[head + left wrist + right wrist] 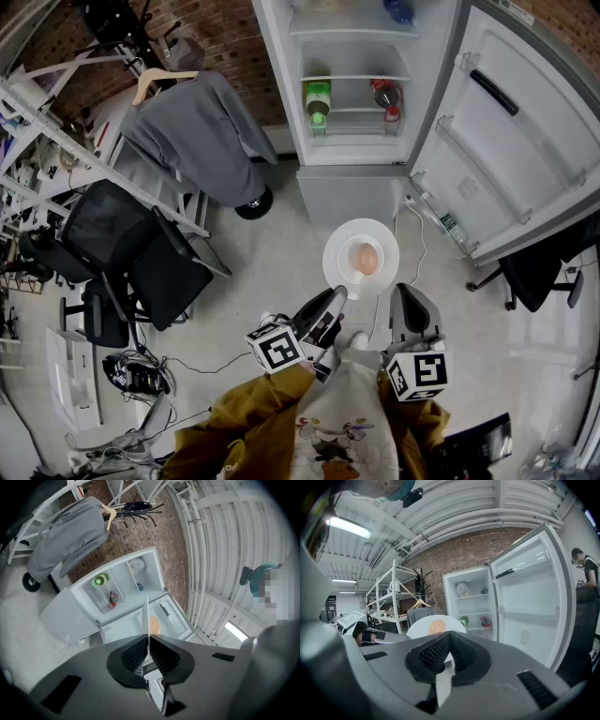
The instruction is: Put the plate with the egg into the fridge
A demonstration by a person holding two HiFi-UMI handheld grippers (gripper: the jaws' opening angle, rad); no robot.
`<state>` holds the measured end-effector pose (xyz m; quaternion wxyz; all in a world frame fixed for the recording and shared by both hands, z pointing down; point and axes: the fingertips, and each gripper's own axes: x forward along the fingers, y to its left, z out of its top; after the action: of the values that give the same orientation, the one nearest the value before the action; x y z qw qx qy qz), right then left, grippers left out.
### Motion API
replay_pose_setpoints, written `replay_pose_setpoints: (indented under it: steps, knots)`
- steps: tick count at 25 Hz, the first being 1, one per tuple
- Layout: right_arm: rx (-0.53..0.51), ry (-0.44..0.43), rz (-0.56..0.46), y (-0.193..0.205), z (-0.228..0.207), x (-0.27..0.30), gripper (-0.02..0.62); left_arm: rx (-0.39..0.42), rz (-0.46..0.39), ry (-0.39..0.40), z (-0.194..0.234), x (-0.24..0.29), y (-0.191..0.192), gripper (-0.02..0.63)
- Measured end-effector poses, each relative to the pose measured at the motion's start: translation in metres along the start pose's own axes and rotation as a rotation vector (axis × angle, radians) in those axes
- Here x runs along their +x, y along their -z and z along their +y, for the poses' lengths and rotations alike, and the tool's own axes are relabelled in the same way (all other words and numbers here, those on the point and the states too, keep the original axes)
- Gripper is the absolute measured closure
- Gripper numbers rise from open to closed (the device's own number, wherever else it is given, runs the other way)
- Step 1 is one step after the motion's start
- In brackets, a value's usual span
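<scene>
Plate sits dead centre of the head view, egg loose on top, with the open fridge at the top of the frame. The left gripper pinches the near rim, jaws tight on the thin edge. The right gripper, just lower right of the plate, is closed on nothing. The plate looks stiff, light and smooth. The egg is round and fragile and will likely roll if the plate tips, so keep it level and grip the rim only. The bottle labels and the door sticker are too small to read.
</scene>
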<state>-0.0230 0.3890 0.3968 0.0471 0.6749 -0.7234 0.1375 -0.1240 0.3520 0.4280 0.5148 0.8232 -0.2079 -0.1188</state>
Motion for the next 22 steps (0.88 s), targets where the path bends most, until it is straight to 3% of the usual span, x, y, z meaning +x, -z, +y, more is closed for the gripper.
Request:
replay_pose_setpoints:
  steps: [5, 14, 22]
  knots:
    - [-0.02, -0.047, 0.003, 0.003, 0.008, 0.004, 0.59, 0.017, -0.009, -0.022, 0.004, -0.006, 0.001, 0.584]
    - [-0.008, -0.051, -0.003, 0.003, 0.007, 0.002, 0.591, 0.031, 0.0, -0.021, 0.0, -0.007, 0.002, 0.585]
    - [0.097, -0.133, -0.059, -0.007, 0.007, 0.003, 0.589, 0.032, -0.008, -0.025, -0.003, -0.001, 0.006, 0.584]
